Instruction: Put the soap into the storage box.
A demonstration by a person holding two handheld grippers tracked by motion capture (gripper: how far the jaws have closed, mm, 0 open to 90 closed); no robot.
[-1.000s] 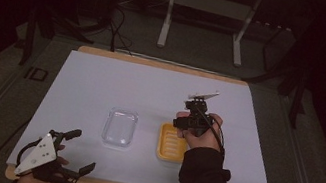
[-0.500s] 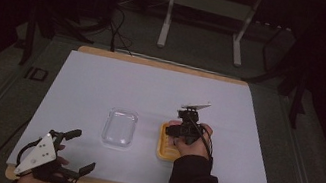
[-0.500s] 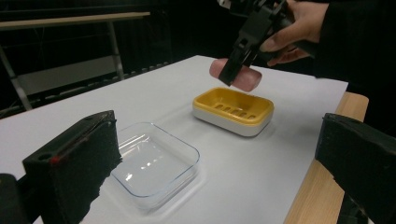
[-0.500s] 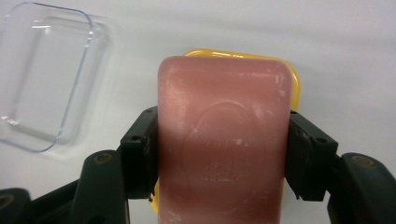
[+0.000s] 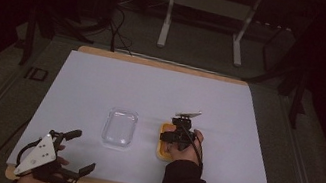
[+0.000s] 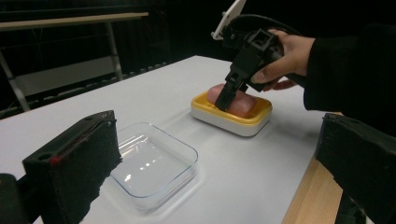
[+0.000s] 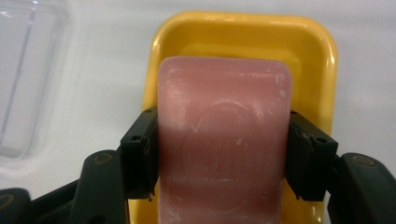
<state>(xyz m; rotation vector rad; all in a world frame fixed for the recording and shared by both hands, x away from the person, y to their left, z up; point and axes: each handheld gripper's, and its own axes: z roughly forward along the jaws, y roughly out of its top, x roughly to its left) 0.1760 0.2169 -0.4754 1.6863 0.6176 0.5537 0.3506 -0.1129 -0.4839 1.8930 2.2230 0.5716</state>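
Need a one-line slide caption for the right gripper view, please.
Right tool with its jaws against both sides of a pink soap bar lying in a yellow dish.

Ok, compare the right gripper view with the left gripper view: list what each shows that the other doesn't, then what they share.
Right gripper view alone: the oval stamp on top of the pink soap bar, and the right gripper with a jaw at each long side of the bar, touching or nearly so.

Left gripper view alone: the left gripper with jaws wide apart and nothing between them, the hand holding the right gripper, and the table's wooden edge.

Shared: the soap lying in the yellow dish, and the clear tray beside it.
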